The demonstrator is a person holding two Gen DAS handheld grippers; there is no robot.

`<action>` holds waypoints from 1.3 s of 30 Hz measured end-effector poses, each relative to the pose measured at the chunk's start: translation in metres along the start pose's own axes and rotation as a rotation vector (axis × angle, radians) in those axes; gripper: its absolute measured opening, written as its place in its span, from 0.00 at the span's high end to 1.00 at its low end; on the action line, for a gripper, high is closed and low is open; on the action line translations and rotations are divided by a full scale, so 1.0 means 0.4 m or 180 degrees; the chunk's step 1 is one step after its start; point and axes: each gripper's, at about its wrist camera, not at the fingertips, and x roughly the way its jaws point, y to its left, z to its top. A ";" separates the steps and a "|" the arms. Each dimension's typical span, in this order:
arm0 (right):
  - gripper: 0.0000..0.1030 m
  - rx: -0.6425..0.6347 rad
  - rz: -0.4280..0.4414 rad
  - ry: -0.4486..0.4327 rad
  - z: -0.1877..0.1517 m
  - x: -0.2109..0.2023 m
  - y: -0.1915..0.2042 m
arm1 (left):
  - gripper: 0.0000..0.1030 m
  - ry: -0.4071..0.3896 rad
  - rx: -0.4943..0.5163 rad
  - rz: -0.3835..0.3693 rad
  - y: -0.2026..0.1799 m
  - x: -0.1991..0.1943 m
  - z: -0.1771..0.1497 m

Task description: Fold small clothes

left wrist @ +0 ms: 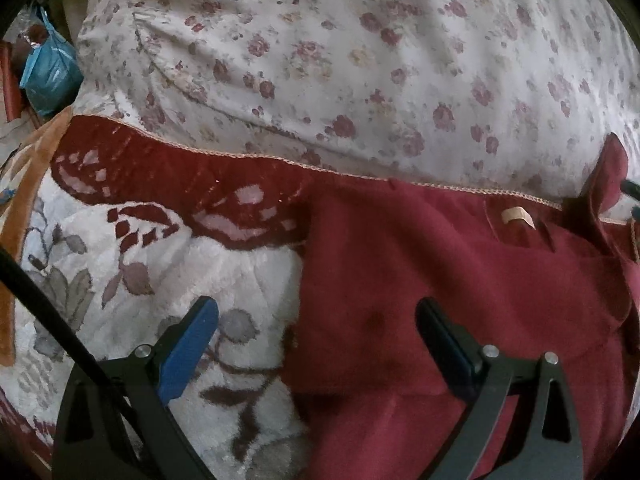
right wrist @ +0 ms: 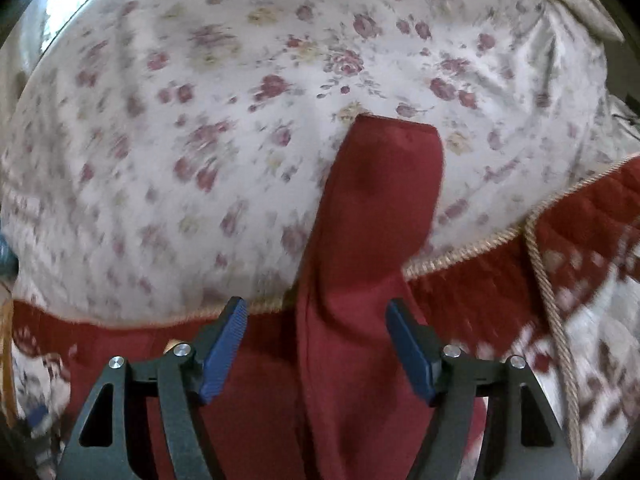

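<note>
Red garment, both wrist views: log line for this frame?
garment: red garment flat on blanket | sleeve on floral sheet | left gripper: open | right gripper: open, straddling sleeve

Lighting's pretty dim and soft in both views, kind of murky indoor daylight. In the right wrist view the brightest spot is a blown-out white patch up left of the floral sheet (right wrist: 240,120), looks like a window. That view is also smeared with motion blur, the flowers all streaky, worse toward the edges. The left wrist view is sharper, with gentle shadows in the folds of the sheet (left wrist: 360,60). Both have heavy fisheye bending and black vignetted corners.
</note>
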 end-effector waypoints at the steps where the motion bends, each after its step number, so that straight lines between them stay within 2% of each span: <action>1: 0.26 0.0045 -0.0016 -0.0024 0.022 0.028 -0.005 | 0.04 -0.0004 0.0006 0.0007 0.003 0.001 0.002; 4: 0.28 0.0066 -0.0086 -0.0033 0.069 0.092 -0.006 | 0.04 -0.0015 0.0025 0.0029 0.008 0.006 0.007; 6: 0.38 0.0096 -0.0141 0.0014 0.095 0.140 -0.012 | 0.04 -0.0006 0.0048 0.0044 0.009 0.011 0.009; 7: 0.38 0.0160 -0.0146 0.0033 0.105 0.165 -0.020 | 0.04 0.0007 0.0055 0.0053 0.010 0.016 0.010; 10: 0.38 0.0117 -0.0146 0.0028 0.116 0.196 -0.020 | 0.04 0.0037 0.0048 0.0066 0.015 0.026 0.011; 12: 0.42 0.0001 -0.0131 0.0014 0.113 0.194 -0.009 | 0.04 0.0039 0.0037 0.0082 0.017 0.028 0.012; 13: 0.57 -0.0067 -0.0120 0.0028 0.113 0.192 -0.006 | 0.04 0.0039 0.0034 0.0084 0.017 0.029 0.012; 14: 0.78 -0.0121 -0.0139 0.0042 0.111 0.189 -0.002 | 0.04 0.0037 0.0033 0.0084 0.018 0.028 0.012; 15: 0.92 -0.0141 -0.0115 0.0075 0.112 0.179 -0.003 | 0.04 0.0027 0.0033 0.0090 0.018 0.025 0.013; 17: 0.92 -0.0114 -0.0036 0.0108 0.127 0.153 -0.018 | 0.04 -0.0011 0.0018 0.0111 0.022 0.019 0.015; 21: 0.92 -0.0183 0.0220 -0.0150 0.145 0.001 -0.008 | 0.04 -0.0108 -0.0107 0.0097 0.048 -0.009 0.023; 26: 0.92 -0.0592 0.0639 -0.0464 0.153 -0.234 0.085 | 0.04 -0.0218 -0.0369 0.0022 0.103 -0.050 0.034; 30: 0.92 -0.0987 0.1041 -0.0450 0.122 -0.356 0.199 | 0.04 -0.0245 -0.0571 -0.0029 0.149 -0.068 0.038; 33: 0.92 -0.1379 0.1355 -0.0190 0.055 -0.367 0.323 | 0.04 -0.0286 -0.0729 -0.0107 0.185 -0.083 0.039; 35: 0.92 -0.1580 0.1419 -0.0043 -0.003 -0.342 0.386 | 0.04 -0.0297 -0.0774 -0.0118 0.196 -0.084 0.039; 38: 0.89 -0.1729 0.1466 0.0343 -0.123 -0.224 0.475 | 0.04 -0.0233 -0.0733 -0.0164 0.185 -0.069 0.039; 39: 0.88 -0.1727 0.1506 0.0583 -0.180 -0.168 0.501 | 0.04 -0.0214 -0.0703 -0.0182 0.178 -0.064 0.039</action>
